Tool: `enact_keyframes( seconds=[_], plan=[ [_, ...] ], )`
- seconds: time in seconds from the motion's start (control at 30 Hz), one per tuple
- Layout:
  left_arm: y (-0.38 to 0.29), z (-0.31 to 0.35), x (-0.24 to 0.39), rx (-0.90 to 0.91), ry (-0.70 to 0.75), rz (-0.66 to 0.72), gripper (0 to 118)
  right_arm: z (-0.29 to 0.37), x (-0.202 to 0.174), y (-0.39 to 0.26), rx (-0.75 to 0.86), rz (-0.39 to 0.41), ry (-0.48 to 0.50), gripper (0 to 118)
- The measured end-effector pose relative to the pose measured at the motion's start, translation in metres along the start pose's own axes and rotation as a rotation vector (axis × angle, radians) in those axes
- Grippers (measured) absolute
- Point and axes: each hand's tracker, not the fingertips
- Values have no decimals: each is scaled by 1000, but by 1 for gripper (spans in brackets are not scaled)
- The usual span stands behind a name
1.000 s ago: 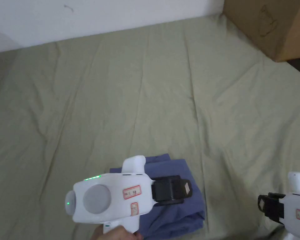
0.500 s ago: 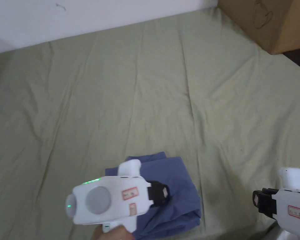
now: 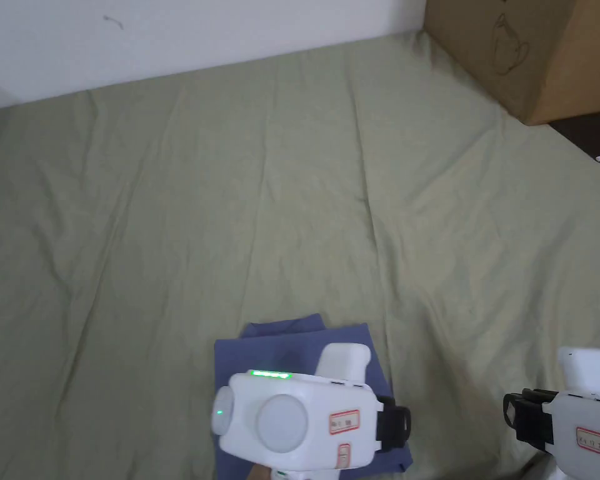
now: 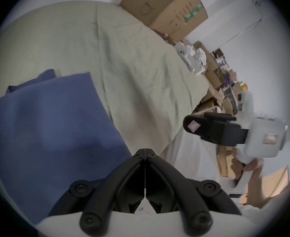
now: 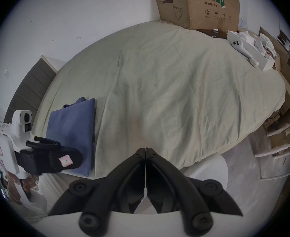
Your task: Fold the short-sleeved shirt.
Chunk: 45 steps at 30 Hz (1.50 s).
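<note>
Folded blue shirt [image 3: 286, 344] flat on green-sheeted bed [image 3: 292, 187], left gripper [image 4: 145, 151] above it, jaws together, right gripper [image 5: 145, 150] beside bed edge, jaws together

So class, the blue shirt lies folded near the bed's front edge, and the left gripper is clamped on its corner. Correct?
Not quite. The left gripper is shut on nothing: in the left gripper view its jaws meet empty above the blue shirt. The shirt does lie folded near the bed's front edge.
</note>
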Motion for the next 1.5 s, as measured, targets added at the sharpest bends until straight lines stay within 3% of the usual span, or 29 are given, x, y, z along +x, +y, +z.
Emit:
enact_keyframes(
  seconds=[0.27, 0.47, 0.6, 0.63, 0.67, 0.73, 0.77, 0.8, 1.0, 1.1, 1.17, 1.23, 1.27, 1.5],
  plan=[
    [-29, 111, -80, 276, 3, 268, 0, -9, -57, 26, 5, 140, 92, 1],
    [-70, 151, -129, 350, 72, 394, 0, -39, -134, 43, -23, 357, 183, 1],
    [-87, 156, -145, 376, 22, 442, 0, -88, -166, 37, -129, 411, 136, 1],
    [-89, 156, -148, 382, 17, 447, 5, -100, -169, 33, -160, 426, 103, 1],
    [-91, 156, -151, 382, 10, 453, 20, -112, -168, 29, -176, 450, 84, 1],
    [-91, 153, -157, 367, -16, 469, 82, -113, -167, 29, -169, 427, 87, 1],
    [-89, 151, -160, 351, -31, 476, 97, -107, -166, 34, -164, 414, 91, 1],
    [-89, 151, -161, 352, -49, 482, 102, -106, -165, 36, -165, 410, 94, 1],
    [-55, 118, -185, 322, -158, 519, 102, -109, -162, 37, -171, 391, 92, 1],
    [-35, 85, -194, 207, -221, 502, 100, -108, -163, 37, -169, 399, 87, 1],
    [-32, 66, -196, 131, -197, 493, 88, -108, -161, 38, -172, 393, 91, 1],
    [-30, 66, -195, 173, -224, 485, 37, -107, -160, 39, -174, 377, 98, 1],
    [-31, 65, -197, 186, -218, 531, 30, -107, -159, 39, -174, 372, 99, 1],
    [-27, 74, -200, 161, -223, 494, 23, -88, -163, 45, -139, 382, 106, 1]
  ],
)
